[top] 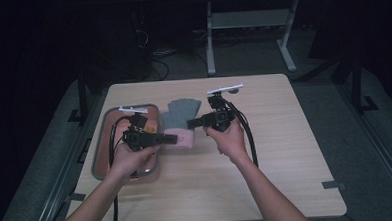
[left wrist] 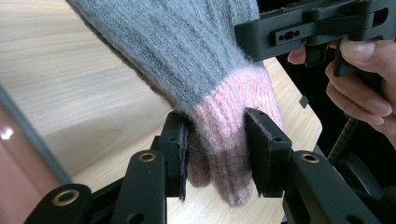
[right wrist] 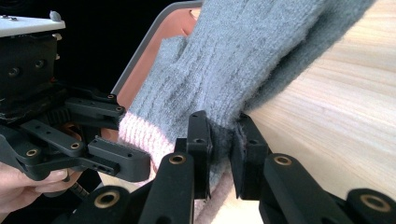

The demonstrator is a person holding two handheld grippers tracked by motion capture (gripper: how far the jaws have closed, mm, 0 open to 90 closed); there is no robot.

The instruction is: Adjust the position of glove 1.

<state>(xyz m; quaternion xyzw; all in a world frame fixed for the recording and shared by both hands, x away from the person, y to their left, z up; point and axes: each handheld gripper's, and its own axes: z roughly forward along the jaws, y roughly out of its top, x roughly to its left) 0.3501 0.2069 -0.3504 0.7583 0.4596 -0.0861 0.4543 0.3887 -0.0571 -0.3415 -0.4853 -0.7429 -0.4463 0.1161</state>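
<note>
Forearms are seen coming in from the bottom edge of the high view, each hand wrapped round a hand-held gripper. Between them a knitted glove (top: 181, 122) is held just above the wooden counter (top: 276, 152), right beside the tray (top: 102, 159).

- Glove: soft, fuzzy ribbed knit, grey over the fingers and palm, with a pale pink cuff (left wrist: 224, 121). It looks thick and a bit fluffy at the edges.
- Left hand-held gripper (top: 170, 138): its jaws are clamped on the pink cuff, and in the left gripper view the wool is squeezed in between the two black pads (left wrist: 180, 154).
- Right hand-held gripper (top: 192, 123): its jaws are closed on the grey part just above the cuff, with the knit bunched up between them in the right gripper view.
- Tray: shallow, rounded corners, a grey rim and a smooth reddish-brown inside. It sits at the left side of the counter, partly covered by the left hand (top: 131, 161).
- Counter: light wood grain, matte, rounded corners.

Black cables (top: 247, 133) are seen trailing back from both tools. Beyond the counter a dark floor and the metal legs of another table (top: 210, 40) can be made out.
</note>
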